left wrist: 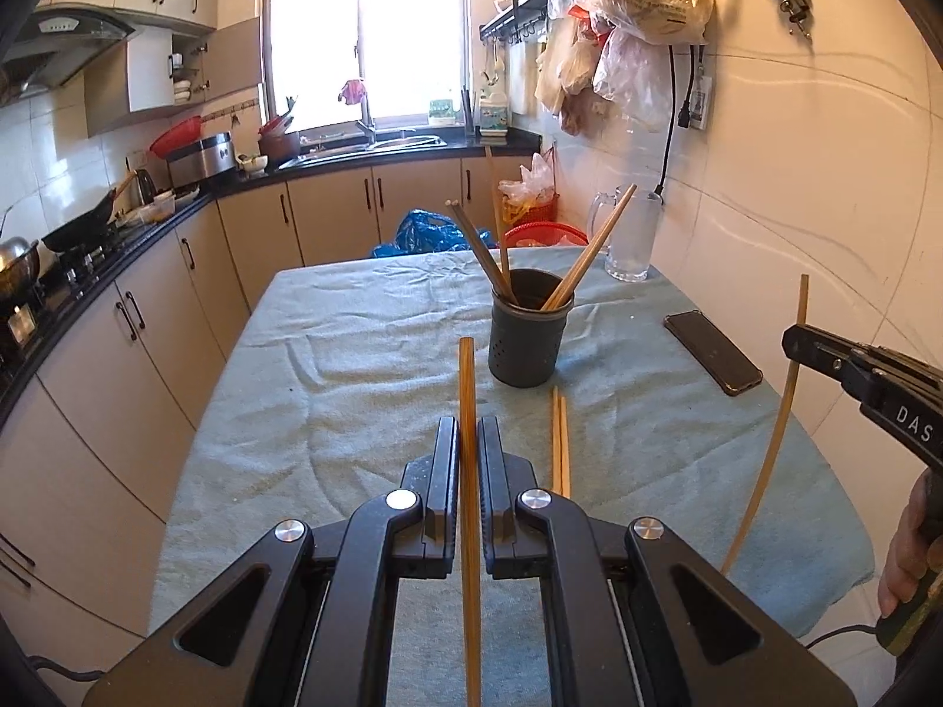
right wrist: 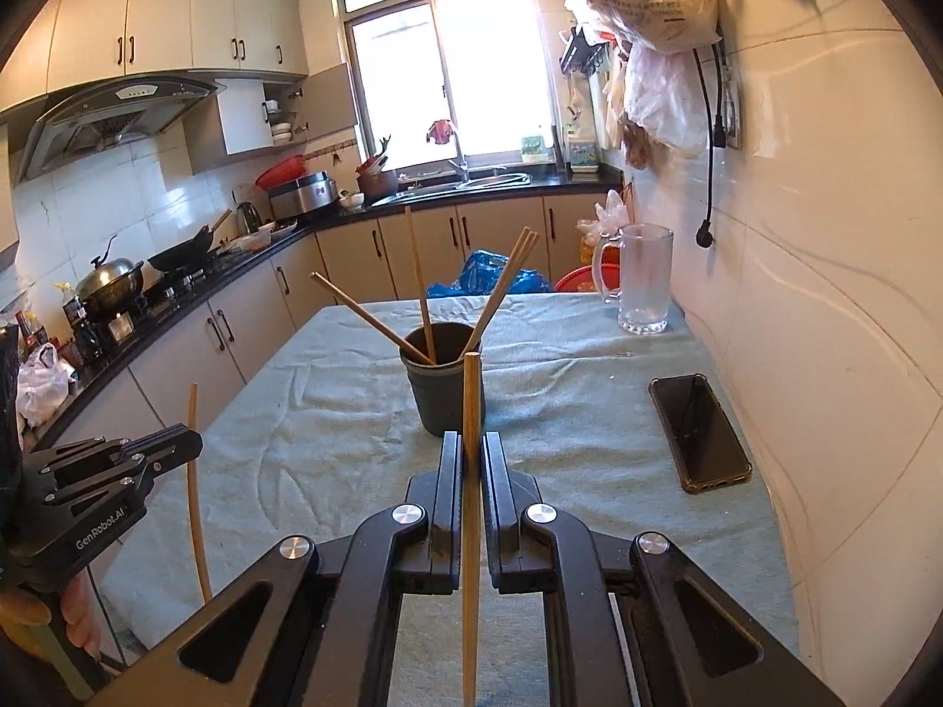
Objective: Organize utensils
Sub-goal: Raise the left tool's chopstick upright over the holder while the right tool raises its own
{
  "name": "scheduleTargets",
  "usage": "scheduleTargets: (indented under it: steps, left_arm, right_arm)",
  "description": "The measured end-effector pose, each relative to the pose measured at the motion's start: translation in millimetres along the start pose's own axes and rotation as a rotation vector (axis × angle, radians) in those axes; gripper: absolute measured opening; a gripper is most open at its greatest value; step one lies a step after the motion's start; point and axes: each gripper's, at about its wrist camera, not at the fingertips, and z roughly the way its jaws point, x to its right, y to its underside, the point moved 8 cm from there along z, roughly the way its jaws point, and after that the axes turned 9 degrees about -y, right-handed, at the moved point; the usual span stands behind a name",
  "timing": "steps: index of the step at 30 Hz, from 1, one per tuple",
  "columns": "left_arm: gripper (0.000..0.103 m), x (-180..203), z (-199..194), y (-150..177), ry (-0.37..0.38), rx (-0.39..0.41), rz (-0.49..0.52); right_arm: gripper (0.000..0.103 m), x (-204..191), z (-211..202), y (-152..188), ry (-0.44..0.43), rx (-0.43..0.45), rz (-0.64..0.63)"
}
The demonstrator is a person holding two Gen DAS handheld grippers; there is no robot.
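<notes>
A dark grey utensil holder (left wrist: 526,336) (right wrist: 437,403) stands mid-table on the teal cloth, with several wooden chopsticks leaning out of it. My left gripper (left wrist: 468,430) is shut on one chopstick (left wrist: 467,377), held upright just short of the holder. My right gripper (right wrist: 471,445) is shut on another chopstick (right wrist: 471,395), right in front of the holder. Each gripper also shows in the other's view: the right gripper (left wrist: 793,344) with its chopstick (left wrist: 766,471), the left gripper (right wrist: 193,442) with its chopstick (right wrist: 197,530). Two more chopsticks (left wrist: 560,442) lie side by side on the cloth.
A black phone (left wrist: 713,359) (right wrist: 698,433) lies near the table's right edge by the tiled wall. A glass mug (left wrist: 630,235) (right wrist: 642,280) stands at the far right corner. Kitchen cabinets and a counter with pots run along the left.
</notes>
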Motion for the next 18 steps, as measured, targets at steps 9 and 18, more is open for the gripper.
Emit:
scheduleTargets:
  steps: [9, 18]
  left_arm:
    - [0.006, 6, -5, -11, 0.0, 0.02, 0.019]
    - [0.006, 15, -3, -32, 0.029, 0.032, 0.036]
  right_arm:
    - [0.007, 1, -4, -7, -0.002, 0.017, 0.001]
    - [0.007, 8, -7, -24, -0.002, 0.043, 0.011]
